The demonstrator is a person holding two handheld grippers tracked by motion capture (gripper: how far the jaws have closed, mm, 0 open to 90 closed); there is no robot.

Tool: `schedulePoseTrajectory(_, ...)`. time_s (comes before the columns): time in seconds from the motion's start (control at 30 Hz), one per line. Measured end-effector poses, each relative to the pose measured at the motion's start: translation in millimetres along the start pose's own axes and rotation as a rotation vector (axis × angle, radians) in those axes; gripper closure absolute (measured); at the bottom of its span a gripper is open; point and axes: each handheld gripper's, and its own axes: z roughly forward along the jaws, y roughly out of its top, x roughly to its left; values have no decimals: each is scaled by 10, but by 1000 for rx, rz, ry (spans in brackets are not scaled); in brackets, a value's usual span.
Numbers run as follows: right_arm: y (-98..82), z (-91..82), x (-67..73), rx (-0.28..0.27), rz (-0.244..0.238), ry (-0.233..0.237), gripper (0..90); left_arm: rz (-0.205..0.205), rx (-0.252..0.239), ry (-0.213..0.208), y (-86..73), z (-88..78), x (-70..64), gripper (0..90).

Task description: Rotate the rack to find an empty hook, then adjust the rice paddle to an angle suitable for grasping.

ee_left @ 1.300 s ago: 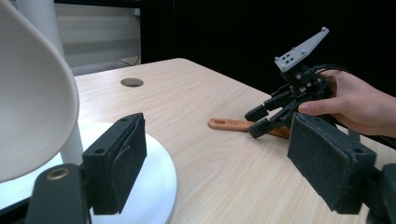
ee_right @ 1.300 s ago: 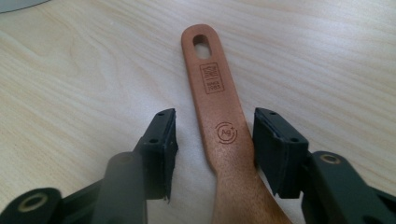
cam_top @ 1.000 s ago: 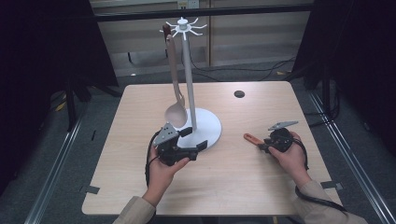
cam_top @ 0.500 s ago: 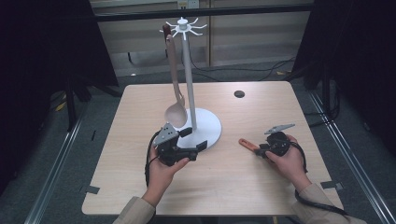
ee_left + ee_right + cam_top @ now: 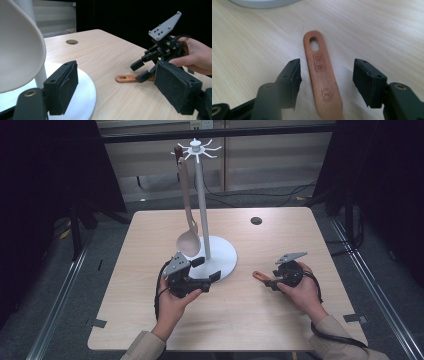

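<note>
I am holding my right tool (image 5: 324, 82) released, its jaws straddling the flat reddish-brown wooden handle with the oval hanging hole (image 5: 321, 75), which is lying flat on the pale wooden desk (image 5: 280, 320), apart from both pads. I judge I should be centring it and closing squarely on its narrow edges before lifting. My left tool (image 5: 117, 87) is also gaping, gripping nothing, beside the round white base of the utensil stand (image 5: 225, 255), where a pale beige ladle (image 5: 187, 227) is hanging.

Left gripper (image 5: 200, 276) and right gripper (image 5: 268, 279) both hold jaws apart.
</note>
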Motion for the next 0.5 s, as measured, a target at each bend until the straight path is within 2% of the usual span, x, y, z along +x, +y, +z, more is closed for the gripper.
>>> schedulePoseTrajectory(0.03, 17, -1, -2, -5, -2, -4, 394, 2, 13, 13, 0, 0, -10, 189)
schedulePoseTrajectory(0.07, 33, 2, 0, -9, -4, -16, 371, 9, 10, -2, -4, 8, -3, 189)
schedulePoseTrajectory(0.17, 66, 17, 9, -15, -4, -18, 369, 6, 23, 9, -10, 20, -18, 188)
schedulePoseTrajectory(0.2, 78, 16, 10, -11, -17, -34, 370, 7, 23, 4, -11, 25, -18, 189)
schedulePoseTrajectory(0.33, 128, 22, 8, -15, -10, -27, 377, -1, 13, -9, -22, 36, -26, 189)
schedulePoseTrajectory(0.4, 134, 32, 5, -19, -12, -27, 385, 9, 17, -9, -25, 32, -14, 189)
schedulePoseTrajectory(0.5, 156, 67, 3, -11, -10, -28, 391, 5, 30, 5, -27, 27, -13, 188)
